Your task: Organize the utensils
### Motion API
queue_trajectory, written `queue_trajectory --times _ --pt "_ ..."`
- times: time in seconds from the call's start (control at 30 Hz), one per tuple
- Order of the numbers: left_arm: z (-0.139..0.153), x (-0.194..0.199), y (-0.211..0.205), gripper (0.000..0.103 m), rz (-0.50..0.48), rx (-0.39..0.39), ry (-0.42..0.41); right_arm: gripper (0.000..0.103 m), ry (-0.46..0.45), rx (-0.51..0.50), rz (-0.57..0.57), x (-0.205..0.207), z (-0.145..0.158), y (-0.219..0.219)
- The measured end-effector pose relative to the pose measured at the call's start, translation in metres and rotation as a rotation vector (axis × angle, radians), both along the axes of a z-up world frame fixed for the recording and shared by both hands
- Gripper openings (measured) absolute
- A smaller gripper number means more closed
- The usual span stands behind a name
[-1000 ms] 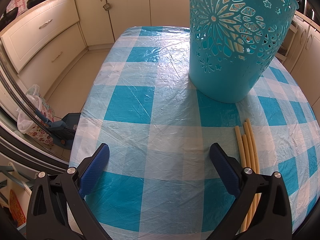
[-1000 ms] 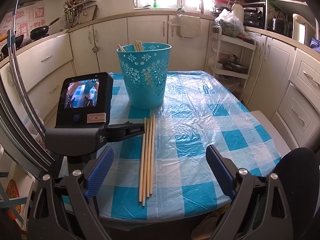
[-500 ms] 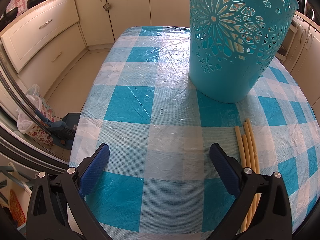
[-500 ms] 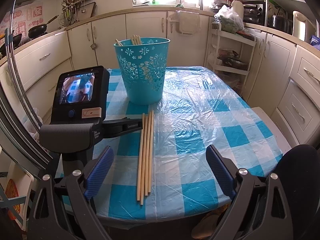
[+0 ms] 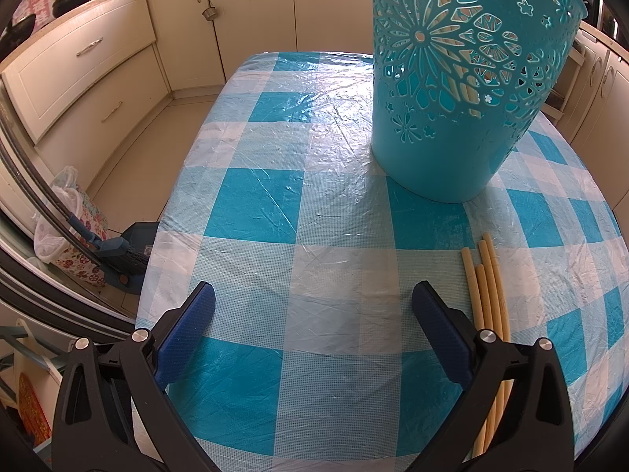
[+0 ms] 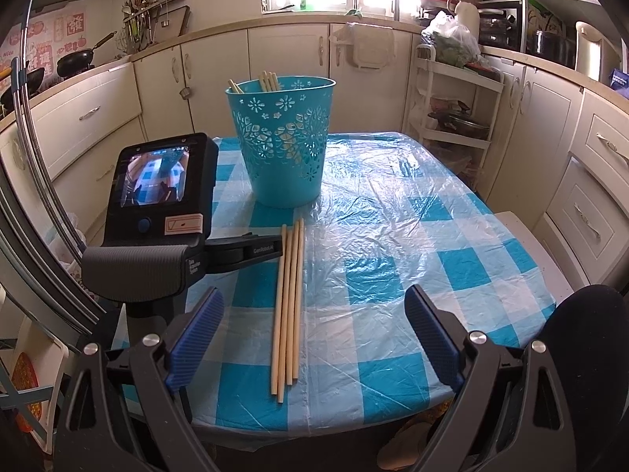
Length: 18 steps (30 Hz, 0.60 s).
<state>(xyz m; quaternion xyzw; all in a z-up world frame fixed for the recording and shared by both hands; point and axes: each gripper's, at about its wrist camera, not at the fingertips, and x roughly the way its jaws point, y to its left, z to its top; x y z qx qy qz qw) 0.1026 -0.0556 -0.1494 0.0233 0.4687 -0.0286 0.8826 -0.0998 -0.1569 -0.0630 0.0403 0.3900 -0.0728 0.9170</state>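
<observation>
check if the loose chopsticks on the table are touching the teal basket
Apart. The right wrist view shows a strip of tablecloth between the far tips of the chopsticks and the base of the basket.

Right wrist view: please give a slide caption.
Open hand-held gripper facing four chopsticks lying before a blue basket on a checked table.
</observation>
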Motion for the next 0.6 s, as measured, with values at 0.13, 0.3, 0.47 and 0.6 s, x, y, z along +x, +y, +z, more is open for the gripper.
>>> queue_trajectory --times 0.13,0.3,0.47,0.6 --pt "0.0 0.0 0.0 0.096 0.0 0.0 0.0 0.089 -0.01 0.011 -0.001 -0.002 0.003 -0.002" --pt "0.0 0.0 0.0 0.096 0.0 0.0 0.0 0.089 -0.026 0.029 -0.005 -0.005 0.009 -0.006" --pt "0.0 0.0 0.0 0.096 0.0 0.0 0.0 0.089 -0.046 0.038 -0.01 -0.013 0.019 -0.009" --pt "0.0 0.0 0.0 0.096 0.0 0.0 0.0 0.09 -0.06 0.037 -0.012 -0.02 0.029 -0.011"
